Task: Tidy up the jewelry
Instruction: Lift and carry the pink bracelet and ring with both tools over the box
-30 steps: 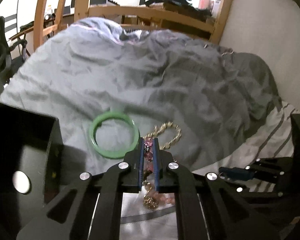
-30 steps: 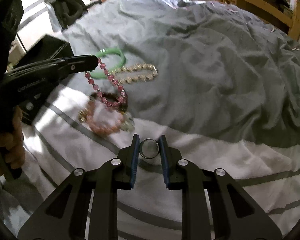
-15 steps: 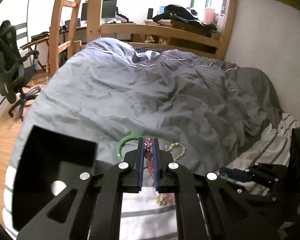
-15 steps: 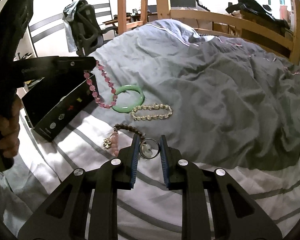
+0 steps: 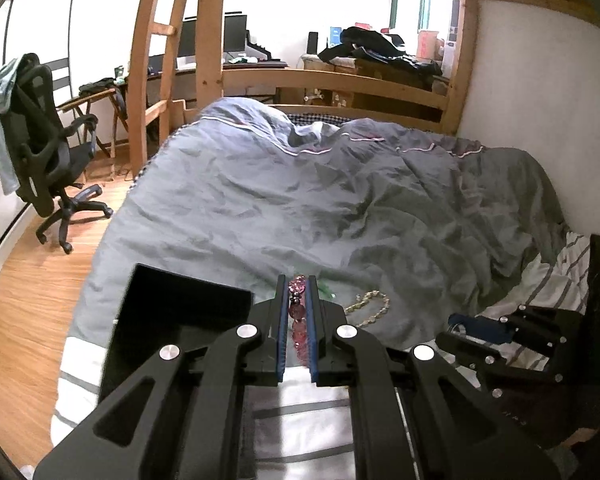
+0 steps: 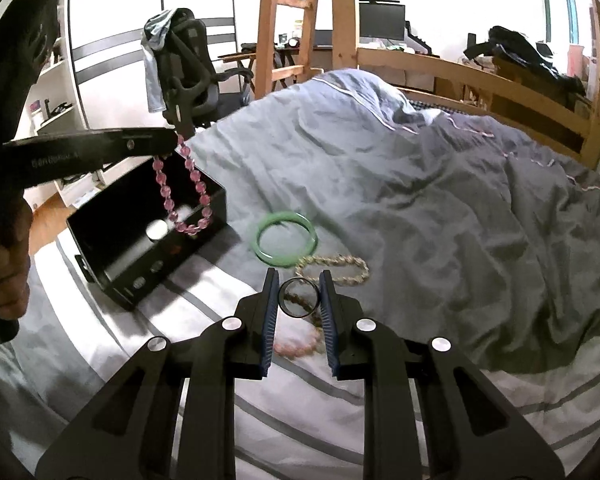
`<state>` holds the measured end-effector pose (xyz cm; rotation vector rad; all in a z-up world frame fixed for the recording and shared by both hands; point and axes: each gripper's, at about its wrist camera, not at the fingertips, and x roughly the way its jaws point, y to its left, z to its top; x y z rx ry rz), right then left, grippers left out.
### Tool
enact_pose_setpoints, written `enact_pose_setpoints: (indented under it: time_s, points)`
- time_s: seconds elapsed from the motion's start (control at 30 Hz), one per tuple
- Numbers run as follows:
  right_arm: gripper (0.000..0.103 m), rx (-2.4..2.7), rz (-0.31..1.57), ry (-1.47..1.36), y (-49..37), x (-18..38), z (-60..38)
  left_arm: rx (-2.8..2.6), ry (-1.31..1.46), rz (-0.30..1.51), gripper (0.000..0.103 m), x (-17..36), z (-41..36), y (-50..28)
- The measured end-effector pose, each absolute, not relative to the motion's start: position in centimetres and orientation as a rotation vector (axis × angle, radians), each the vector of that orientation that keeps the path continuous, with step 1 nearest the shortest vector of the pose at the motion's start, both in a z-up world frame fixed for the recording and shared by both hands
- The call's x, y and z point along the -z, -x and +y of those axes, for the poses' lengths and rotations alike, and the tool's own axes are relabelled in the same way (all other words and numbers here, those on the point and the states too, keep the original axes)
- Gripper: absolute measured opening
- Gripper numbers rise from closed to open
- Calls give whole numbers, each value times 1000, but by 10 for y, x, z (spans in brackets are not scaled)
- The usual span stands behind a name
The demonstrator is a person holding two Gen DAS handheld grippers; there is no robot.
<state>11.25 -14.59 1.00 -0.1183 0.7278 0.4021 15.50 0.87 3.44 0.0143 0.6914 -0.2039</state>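
Observation:
My left gripper [image 5: 298,285] is shut on a pink bead bracelet [image 5: 298,312]. In the right wrist view the pink bead bracelet [image 6: 188,196] hangs from the left gripper [image 6: 176,136] above the open black box [image 6: 148,232]. My right gripper [image 6: 299,278] is shut on a dark metal ring [image 6: 299,298], held above the bed. On the bedding lie a green bangle [image 6: 286,238], a gold bead bracelet [image 6: 334,268] and a pale pink bead bracelet [image 6: 296,346], partly hidden by the right gripper.
The black box [image 5: 180,320] sits at the bed's left edge on the striped sheet [image 6: 380,420]. The grey duvet [image 5: 320,200] covers most of the bed. An office chair [image 5: 44,152] and a wooden ladder [image 5: 180,60] stand to the left. A wall runs along the right.
Both grippers have risen from the bed. My left gripper has lifted the pink bracelet off the pile and carried it left over the black box. The right still holds the ring.

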Motion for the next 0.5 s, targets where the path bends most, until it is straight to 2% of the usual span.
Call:
enact_pose_setpoints:
  time_s: [0.5]
  points:
    - [21, -467, 685, 147, -114, -41, -94, 126, -51, 693, 8, -44, 39, -148]
